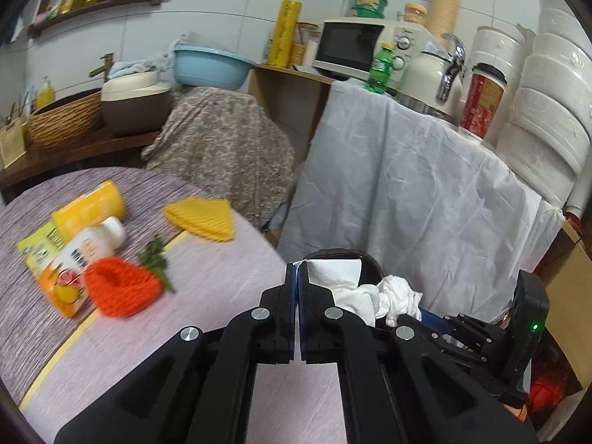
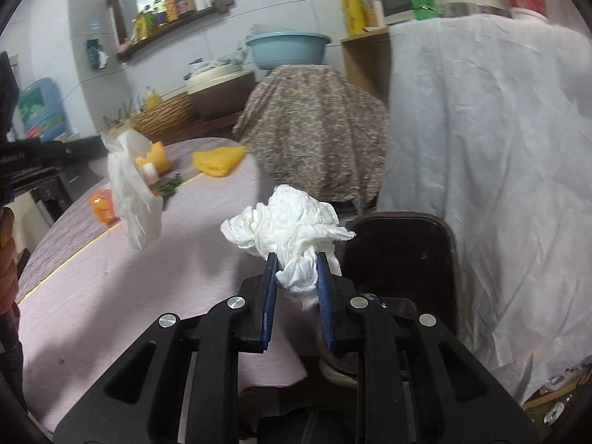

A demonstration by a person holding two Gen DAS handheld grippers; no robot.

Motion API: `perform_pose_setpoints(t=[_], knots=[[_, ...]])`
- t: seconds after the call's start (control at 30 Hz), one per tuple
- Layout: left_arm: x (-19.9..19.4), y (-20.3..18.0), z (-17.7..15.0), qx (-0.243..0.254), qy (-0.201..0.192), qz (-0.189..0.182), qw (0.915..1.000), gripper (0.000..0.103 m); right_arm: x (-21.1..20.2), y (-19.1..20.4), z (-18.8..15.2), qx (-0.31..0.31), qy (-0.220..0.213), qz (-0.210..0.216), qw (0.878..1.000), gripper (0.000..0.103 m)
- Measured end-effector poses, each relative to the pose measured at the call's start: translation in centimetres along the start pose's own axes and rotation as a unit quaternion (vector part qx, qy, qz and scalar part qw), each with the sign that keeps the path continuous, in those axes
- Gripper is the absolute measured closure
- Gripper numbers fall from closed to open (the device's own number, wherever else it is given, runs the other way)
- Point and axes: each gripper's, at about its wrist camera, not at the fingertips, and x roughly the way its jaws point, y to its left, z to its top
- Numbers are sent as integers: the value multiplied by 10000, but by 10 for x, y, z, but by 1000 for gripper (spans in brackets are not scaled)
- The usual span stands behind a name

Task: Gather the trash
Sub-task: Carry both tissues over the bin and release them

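A crumpled white tissue (image 2: 292,218) is pinched between the blue pads (image 2: 269,296) of the right gripper (image 2: 296,262), the jaws standing narrow around its lower end while the bulk of the wad bulges above the fingertips. It is held in the air over the edge of the round table (image 2: 111,296), just beside the dark trash bin (image 2: 403,255) that stands below and to the right.

A second, flatter white tissue (image 2: 131,199) is seen in the right wrist view hanging from the tip of the left gripper (image 1: 298,270); in the left wrist view those jaws are closed almost fully together, with the tissue (image 1: 340,277) trailing off to the right of the fingertips. The two tissues are seen close together there, above the bin's black rim (image 1: 333,253).

Further back on the striped tablecloth, an orange foam fruit net (image 1: 122,288), a yellow foam net (image 1: 203,216), a sprig of green leaves (image 1: 157,262), a white-capped bottle (image 1: 77,266) and a yellow canister (image 1: 88,209) are left lying. Behind the bin a white sheet (image 1: 407,170) is draped over a counter, and a patterned cloth (image 1: 218,144) is draped beside it.
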Motion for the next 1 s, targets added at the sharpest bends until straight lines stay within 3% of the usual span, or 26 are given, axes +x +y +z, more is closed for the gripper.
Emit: perform_pose_setpoints(t=[0.43,0.57,0.6,1.0], knots=[[75,-56,15,262,404,-264,9985,101,74,-71,-36,386,663,-677,9948,80],[97,-68,13,371,562,-246,9974,101,86,-75,-40,335,621,-920,9933,43],[103,-71,13,398,605,-244,9971,101,86,-76,-40,321,578,-985,9929,40],[185,-101,0,650,1345,-108,9887,101,54,-107,-65,911,441,-1385,9852,38]])
